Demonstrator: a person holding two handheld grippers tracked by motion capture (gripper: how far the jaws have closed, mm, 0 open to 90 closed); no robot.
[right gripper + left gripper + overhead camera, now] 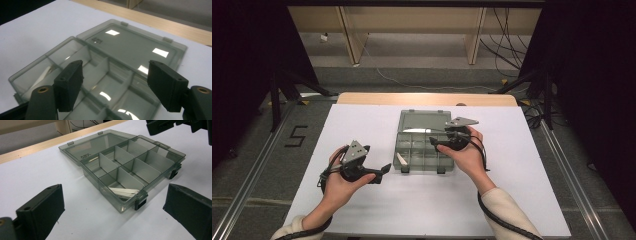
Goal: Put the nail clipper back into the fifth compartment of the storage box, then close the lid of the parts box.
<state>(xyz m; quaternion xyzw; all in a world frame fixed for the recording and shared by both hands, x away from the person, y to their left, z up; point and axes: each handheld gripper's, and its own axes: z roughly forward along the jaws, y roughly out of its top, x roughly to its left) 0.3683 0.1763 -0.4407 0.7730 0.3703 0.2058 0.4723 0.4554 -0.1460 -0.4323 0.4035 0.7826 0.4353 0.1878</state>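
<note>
A smoky clear compartment box (432, 159) lies open on the white sheet, its lid (424, 121) folded flat toward the far edge. A small white strip (401, 161) rests in the front-left compartment, also seen in the left gripper view as a white strip (124, 192). My left gripper (384, 172) is held just left of the box's front corner, open and empty, its jaws framing the box (130, 165). My right gripper (434, 143) hovers over the box's right half, open with nothing in it. From its camera the compartments (100, 82) and lid (130, 47) lie below the jaws.
The white sheet (362, 125) covers most of the table; a wooden edge (427, 98) shows at the far side. Tripod legs and cables (507, 55) stand on the floor beyond. A "5" mark (294, 136) is on the floor at left.
</note>
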